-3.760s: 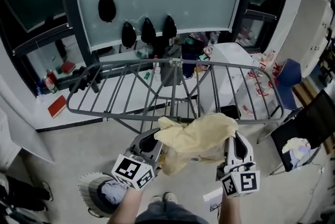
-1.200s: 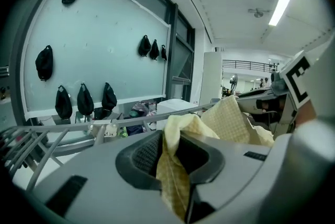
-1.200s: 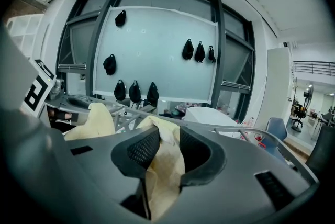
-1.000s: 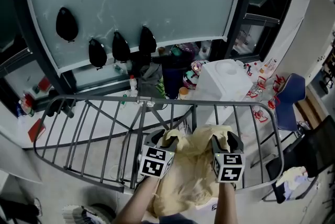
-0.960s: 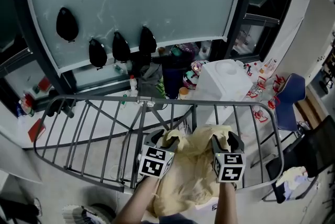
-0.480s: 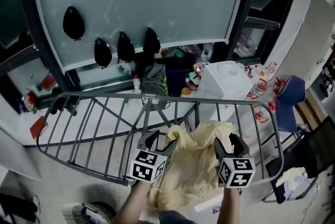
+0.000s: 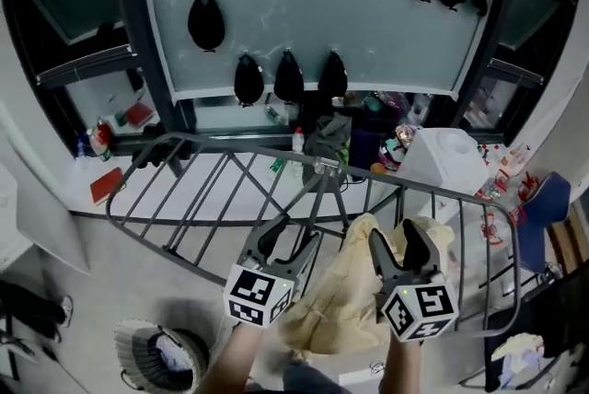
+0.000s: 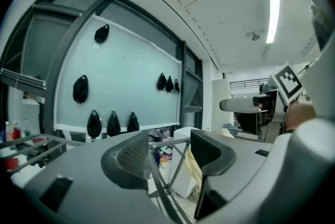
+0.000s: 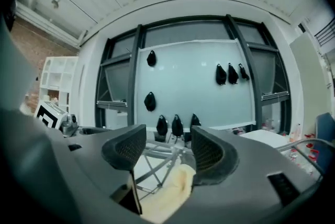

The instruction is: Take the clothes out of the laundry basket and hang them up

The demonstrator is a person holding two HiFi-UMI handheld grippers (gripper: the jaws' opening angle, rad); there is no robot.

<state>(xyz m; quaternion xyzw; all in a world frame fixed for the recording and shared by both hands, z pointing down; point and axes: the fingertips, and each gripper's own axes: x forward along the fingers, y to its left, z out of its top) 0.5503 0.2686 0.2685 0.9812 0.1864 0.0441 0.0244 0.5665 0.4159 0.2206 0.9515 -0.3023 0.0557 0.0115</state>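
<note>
A pale yellow garment (image 7: 345,300) hangs draped over the near rail of the grey metal drying rack (image 7: 212,190). My left gripper (image 7: 293,236) hovers just left of the cloth; its jaws are closing and nothing is between them. In the left gripper view (image 8: 166,149) only rack bars show beyond the gap, with the yellow garment (image 8: 192,165) off to the right. My right gripper (image 7: 398,240) stands open above the garment's right part. Its own view (image 9: 168,147) shows the cloth (image 9: 167,194) lying below the jaws, not pinched.
The round laundry basket (image 7: 152,353) with clothes in it stands on the floor at lower left. Behind the rack is a glass wall with dark objects (image 7: 287,75) hanging on it and a cluttered sill. A white container (image 7: 442,157) stands at the right.
Both grippers have let go of the yellow garment and drawn back a little. The cloth now rests on the rack by itself. The head view has swung to the left.
</note>
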